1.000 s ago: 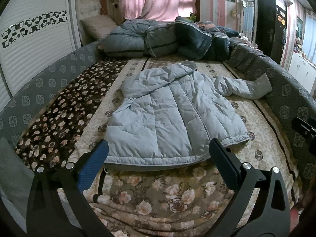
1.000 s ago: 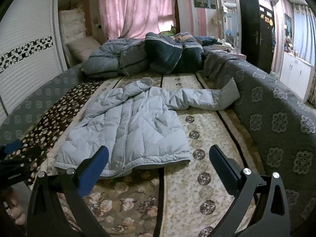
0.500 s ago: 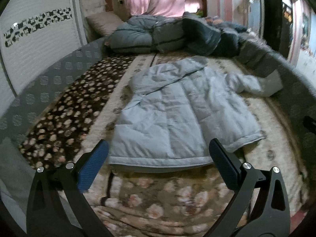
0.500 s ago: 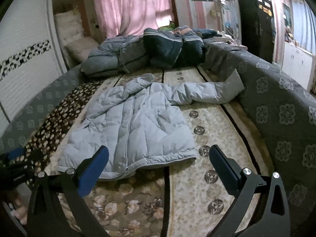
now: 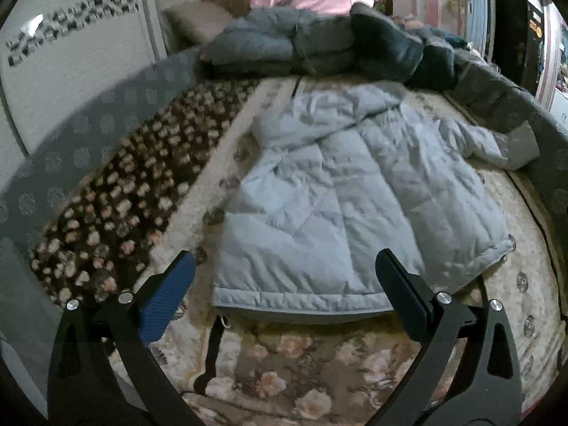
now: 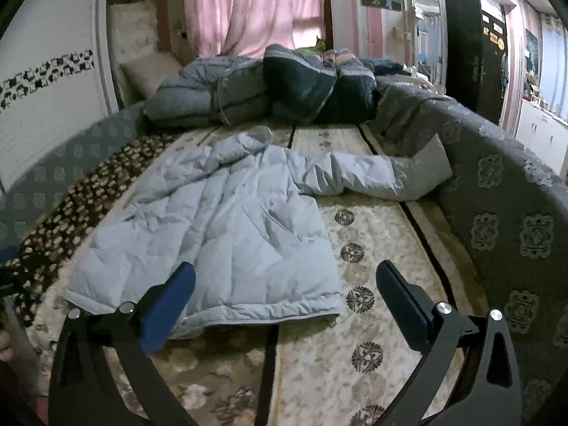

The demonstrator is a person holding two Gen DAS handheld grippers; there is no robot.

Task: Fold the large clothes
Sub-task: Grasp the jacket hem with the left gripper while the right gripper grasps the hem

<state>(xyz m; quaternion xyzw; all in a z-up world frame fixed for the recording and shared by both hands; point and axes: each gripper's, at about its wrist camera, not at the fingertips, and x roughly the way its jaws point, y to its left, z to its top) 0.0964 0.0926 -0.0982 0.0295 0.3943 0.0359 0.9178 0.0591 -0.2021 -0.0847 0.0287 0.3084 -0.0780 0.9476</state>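
left hand-held gripper [image 5: 285, 282]: jaws wide, empty, now nearer jacket [image 5: 355, 206] hem | right hand-held gripper [image 6: 285, 284]: wide, empty | jacket flat mid-bed [image 6: 390, 319], one sleeve [image 6: 383, 177] toward right edge | closing in, no fold begun
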